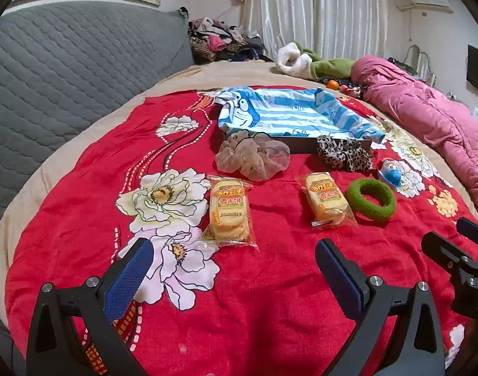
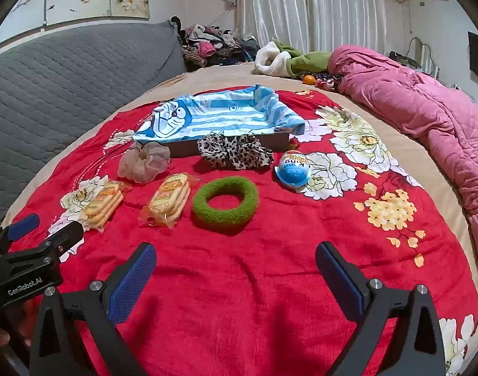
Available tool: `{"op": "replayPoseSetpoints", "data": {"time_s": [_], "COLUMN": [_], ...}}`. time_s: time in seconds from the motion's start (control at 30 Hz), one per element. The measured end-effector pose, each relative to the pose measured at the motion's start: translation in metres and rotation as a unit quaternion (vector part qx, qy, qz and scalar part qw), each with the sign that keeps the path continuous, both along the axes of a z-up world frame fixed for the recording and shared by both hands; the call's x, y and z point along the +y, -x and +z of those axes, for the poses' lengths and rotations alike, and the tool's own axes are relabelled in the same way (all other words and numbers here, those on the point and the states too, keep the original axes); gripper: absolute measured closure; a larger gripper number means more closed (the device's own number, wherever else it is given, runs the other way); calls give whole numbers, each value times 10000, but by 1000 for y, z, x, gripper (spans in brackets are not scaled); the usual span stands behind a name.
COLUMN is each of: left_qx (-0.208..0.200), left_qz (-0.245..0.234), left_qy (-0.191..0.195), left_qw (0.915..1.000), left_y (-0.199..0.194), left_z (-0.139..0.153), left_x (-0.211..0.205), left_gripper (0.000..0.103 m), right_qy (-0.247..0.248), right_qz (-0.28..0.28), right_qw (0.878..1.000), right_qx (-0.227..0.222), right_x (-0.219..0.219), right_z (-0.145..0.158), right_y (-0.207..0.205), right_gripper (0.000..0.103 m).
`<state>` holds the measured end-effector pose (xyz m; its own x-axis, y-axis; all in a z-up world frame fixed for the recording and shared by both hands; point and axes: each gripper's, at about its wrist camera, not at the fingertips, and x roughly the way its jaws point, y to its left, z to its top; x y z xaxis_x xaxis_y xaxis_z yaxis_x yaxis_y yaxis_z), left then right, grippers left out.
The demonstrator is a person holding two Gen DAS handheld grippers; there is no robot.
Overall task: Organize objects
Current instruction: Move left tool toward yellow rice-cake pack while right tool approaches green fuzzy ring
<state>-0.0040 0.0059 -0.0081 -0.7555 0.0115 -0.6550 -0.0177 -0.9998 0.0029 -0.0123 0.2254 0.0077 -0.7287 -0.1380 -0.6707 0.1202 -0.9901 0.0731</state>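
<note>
On the blanket [image 2: 270, 282] in front of me, two snack packets [image 2: 104, 202] [image 2: 168, 202] lie side by side at the left, and the ring-shaped hair tie [image 2: 225, 202] is just right of them. Behind those sit two scrunchies [image 2: 144, 161] [image 2: 236, 152] against the front wall of the cloth-lined tray [image 2: 226, 139]. The toy egg [image 2: 293, 166] stands right of the scrunchies, with the quilt [image 2: 427, 112] well beyond at the far right.

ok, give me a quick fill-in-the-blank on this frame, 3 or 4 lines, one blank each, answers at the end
1. The ring-shaped hair tie lying nearest the right gripper is ____ in colour.
2. The number of wrapped biscuit packs on the red blanket is ____.
3. The tray is lined with a cloth striped white and ____.
4. The jaws of the left gripper are ____, with nothing between them.

Answers: green; two; blue; open
</note>
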Motion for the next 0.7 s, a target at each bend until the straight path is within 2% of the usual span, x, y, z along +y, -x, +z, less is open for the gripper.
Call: {"op": "replayPoseSetpoints", "data": {"time_s": [0.4,0.43,0.7], "left_qx": [-9,1,56], "left_qz": [103,319,361], "left_qy": [-38,-33,-30], "left_qw": [9999,9995,9993], "left_y": [-5,-6,-11], "left_z": [2,2,7], "left_x": [-5,-5,-7], "left_gripper": [0,0,0], "right_qy": [-54,-58,-57], "right_qz": [-38,-52,-60], "right_qw": [10000,9999,9999], "right_qx": [62,68,137], "right_x": [1,1,0], "right_z": [5,5,15], "right_y": [-5,-6,-13], "right_gripper": [0,0,0]}}
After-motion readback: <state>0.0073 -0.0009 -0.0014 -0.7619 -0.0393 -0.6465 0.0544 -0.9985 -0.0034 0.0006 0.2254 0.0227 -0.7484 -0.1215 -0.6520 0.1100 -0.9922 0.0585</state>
